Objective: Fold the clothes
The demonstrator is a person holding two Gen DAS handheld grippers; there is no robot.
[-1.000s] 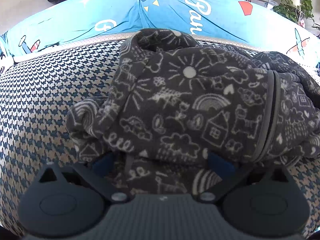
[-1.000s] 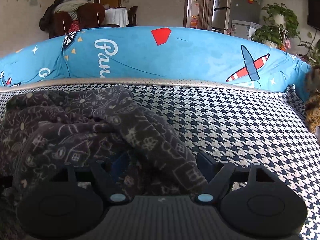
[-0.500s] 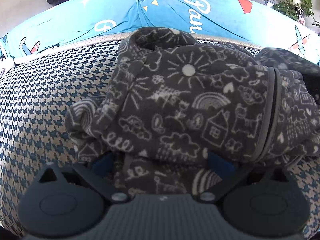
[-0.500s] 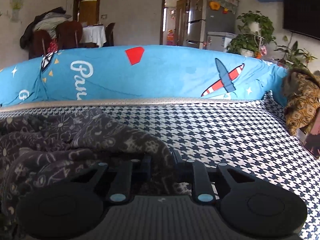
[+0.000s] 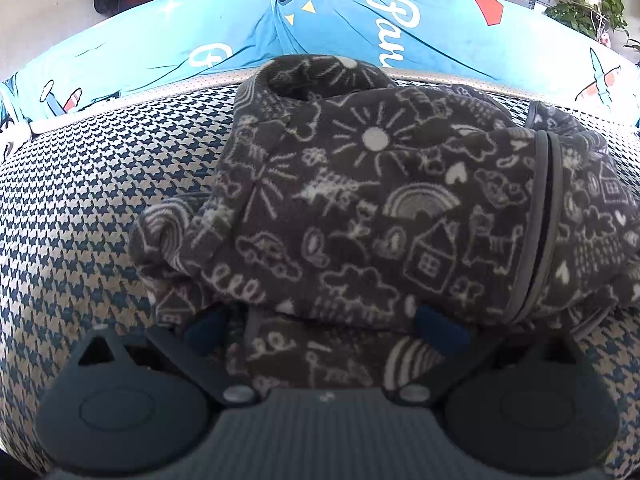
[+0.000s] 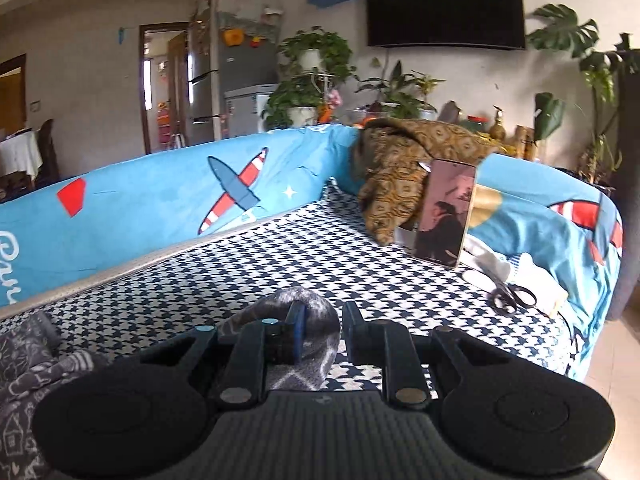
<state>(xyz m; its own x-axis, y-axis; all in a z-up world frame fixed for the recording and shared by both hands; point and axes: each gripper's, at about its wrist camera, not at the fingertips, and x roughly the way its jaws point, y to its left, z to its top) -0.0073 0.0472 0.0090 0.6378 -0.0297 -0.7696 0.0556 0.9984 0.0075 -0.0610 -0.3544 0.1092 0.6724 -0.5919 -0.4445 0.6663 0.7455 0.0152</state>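
Observation:
A dark grey fleece garment point(image 5: 380, 200) with white doodle prints lies bunched on the houndstooth sofa seat point(image 5: 80, 200). My left gripper point(image 5: 320, 328) is open wide, low over the garment's near edge, with fabric lying between and over its blue pads point(image 5: 204, 328). In the right wrist view, a grey fold of the same garment point(image 6: 316, 312) sits between the fingers of my right gripper point(image 6: 322, 332). Its jaws are opening and stand narrowly apart; the pads no longer look pressed on the cloth. More of the garment trails at the lower left point(image 6: 24, 368).
A blue printed cover point(image 6: 160, 208) drapes the sofa back and arm. On the right end of the seat are a brown patterned cloth point(image 6: 404, 168), a propped phone point(image 6: 444, 212) and black scissors point(image 6: 512, 296). Plants and a television stand behind.
My right gripper closed on a fold of the garment, swung right and upward with it, and its jaws have now parted a little. The left gripper has stayed put.

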